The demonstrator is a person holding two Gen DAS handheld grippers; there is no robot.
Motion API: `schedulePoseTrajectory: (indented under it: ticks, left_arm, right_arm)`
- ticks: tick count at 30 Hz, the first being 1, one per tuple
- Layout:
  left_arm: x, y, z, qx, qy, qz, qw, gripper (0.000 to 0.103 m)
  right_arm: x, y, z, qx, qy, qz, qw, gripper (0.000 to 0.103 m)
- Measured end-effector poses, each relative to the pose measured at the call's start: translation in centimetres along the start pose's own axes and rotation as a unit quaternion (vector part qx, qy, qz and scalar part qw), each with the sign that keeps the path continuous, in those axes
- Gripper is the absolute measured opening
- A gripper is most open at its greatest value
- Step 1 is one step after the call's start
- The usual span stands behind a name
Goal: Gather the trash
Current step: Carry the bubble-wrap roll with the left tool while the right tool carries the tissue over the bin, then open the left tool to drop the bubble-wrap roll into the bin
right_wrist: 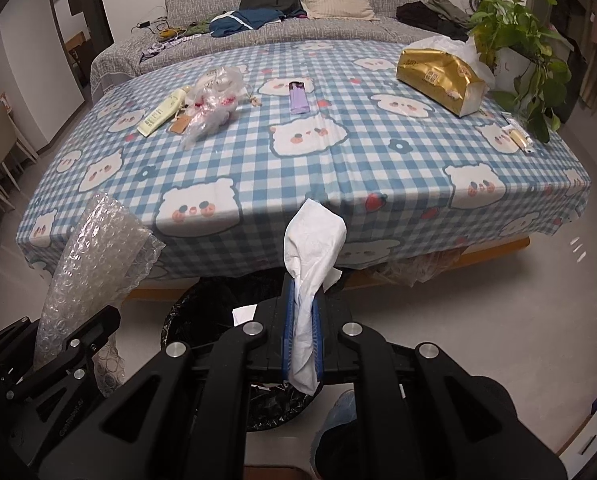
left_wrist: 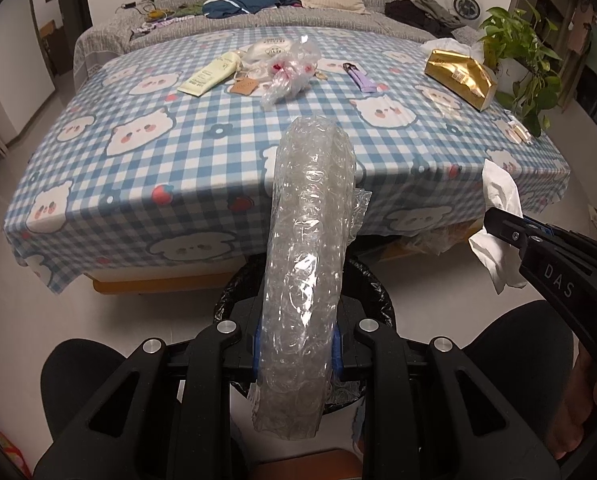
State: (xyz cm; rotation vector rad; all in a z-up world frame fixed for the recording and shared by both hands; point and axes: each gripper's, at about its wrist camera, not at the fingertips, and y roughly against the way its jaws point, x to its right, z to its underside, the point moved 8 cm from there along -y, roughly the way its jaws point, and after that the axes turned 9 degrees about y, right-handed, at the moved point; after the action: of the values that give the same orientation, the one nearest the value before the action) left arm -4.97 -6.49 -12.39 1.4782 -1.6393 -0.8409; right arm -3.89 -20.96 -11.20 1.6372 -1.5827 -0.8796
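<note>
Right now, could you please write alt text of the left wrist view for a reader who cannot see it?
The left gripper clamps a long roll of clear bubble wrap above a round bin lined with a black bag. At right, the right gripper pinches a crumpled white tissue. Behind stands a table with a blue checked bear-print cloth.

Both wrist views toward table

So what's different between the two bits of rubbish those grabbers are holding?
The bubble wrap is clear, bumpy plastic; the tissue is white, soft paper. The wrap is far bulkier, forcing the left gripper wide, while the right gripper pinches the tissue thin. Both are held above the black-lined bin.
</note>
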Motion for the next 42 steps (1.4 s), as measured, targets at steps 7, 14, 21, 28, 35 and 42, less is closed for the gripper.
schedulePoseTrajectory:
  ticks: [7, 14, 21, 28, 35, 42]
  left_arm:
    - [-0.3, -1.3, 0.9, -0.008, -0.002, -0.009, 0.9999, 0.023]
    - [-0.7, -3.5, 2.0, -0.024, 0.001, -0.014, 0.9996, 0.023]
    - [-1.2, -6.6, 3.2, -0.048, 0.006, -0.019, 0.9986, 0.023]
    - [-2.4, -10.6, 3.7, -0.072, 0.018, -0.021, 0.997, 0.023]
    - [-2.8, -14.5, 3.9, -0.094, 0.028, -0.021, 0.9949, 0.023]
    - [-1.8, -17.5, 4.8, -0.109, 0.023, -0.012, 0.9937, 0.023]
  right_arm:
    - [0.0, -1.9, 1.4, -0.012, -0.005, 0.0, 1.0, 0.008]
    - [0.0, -4.2, 2.5, -0.027, -0.003, -0.001, 1.0, 0.008]
    - [0.0, -7.2, 3.9, -0.049, -0.003, -0.006, 0.999, 0.008]
    - [0.2, -10.7, 4.8, -0.071, 0.002, -0.009, 0.997, 0.008]
    - [0.3, -14.4, 5.5, -0.093, 0.005, -0.012, 0.996, 0.008]
    - [1.1, -16.2, 6.5, -0.1, 0.006, -0.009, 0.995, 0.008]
